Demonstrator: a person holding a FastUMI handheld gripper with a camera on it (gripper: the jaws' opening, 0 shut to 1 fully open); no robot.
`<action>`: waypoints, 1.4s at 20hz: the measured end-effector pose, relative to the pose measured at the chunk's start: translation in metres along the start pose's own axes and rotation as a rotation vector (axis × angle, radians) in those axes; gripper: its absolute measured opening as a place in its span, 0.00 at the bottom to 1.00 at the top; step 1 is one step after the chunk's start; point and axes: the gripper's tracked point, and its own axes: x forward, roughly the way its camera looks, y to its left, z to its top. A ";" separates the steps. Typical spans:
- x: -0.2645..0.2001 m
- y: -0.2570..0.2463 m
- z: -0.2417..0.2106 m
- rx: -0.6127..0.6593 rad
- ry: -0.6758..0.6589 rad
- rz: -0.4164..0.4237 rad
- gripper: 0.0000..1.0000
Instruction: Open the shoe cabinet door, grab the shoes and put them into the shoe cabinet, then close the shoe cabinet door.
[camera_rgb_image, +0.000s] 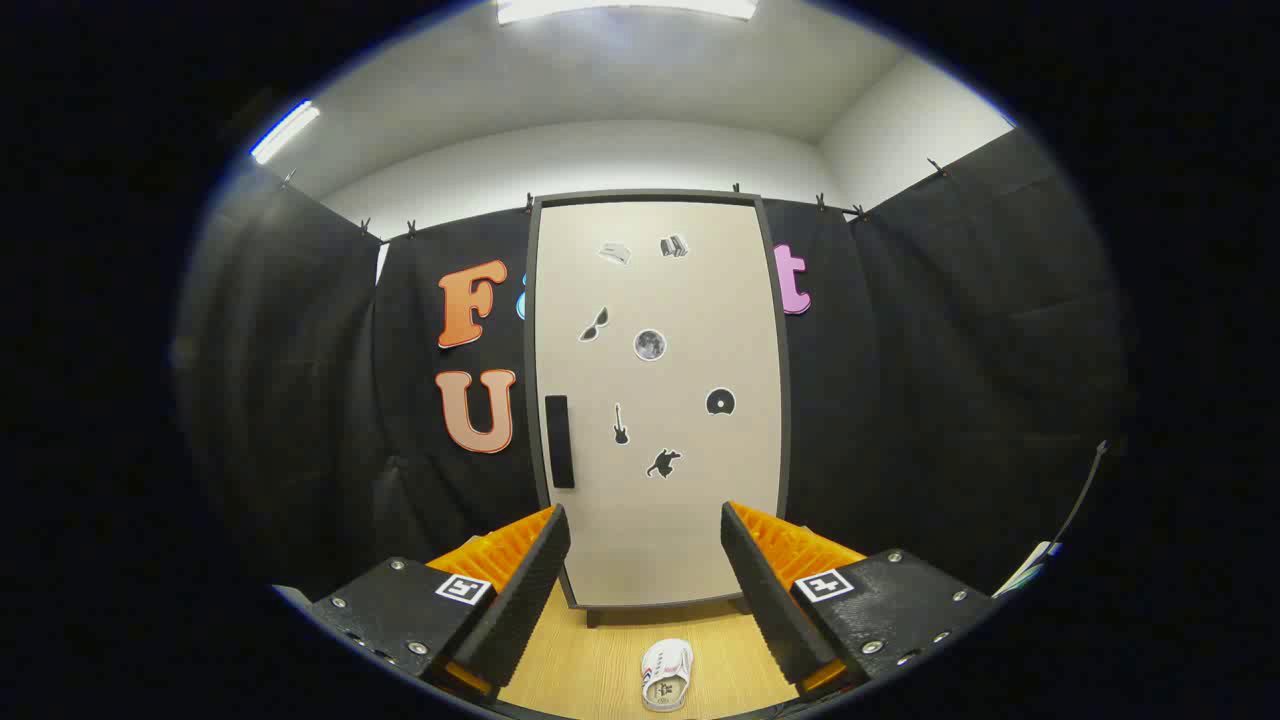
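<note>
Held hand-held gripper (645, 575) back, fingers apart and empty, squared to closed shoe cabinet door (655, 400) with handle (559, 441) on its left edge; left white shoe (667, 675) on wooden floor (590, 670) between fingers, likely awaiting door opening.

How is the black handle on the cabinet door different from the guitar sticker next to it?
The handle is a plain black bar near the door's edge; the guitar sticker is smaller and shaped, further in on the door. Both are dark, upright and on the shut door, beyond the open gripper.
</note>
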 end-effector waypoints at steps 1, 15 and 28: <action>0.001 0.001 -0.001 -0.001 0.002 0.004 0.95; 0.008 0.004 0.001 -0.023 0.020 0.017 0.95; 0.035 0.035 -0.004 -0.020 0.046 0.093 0.95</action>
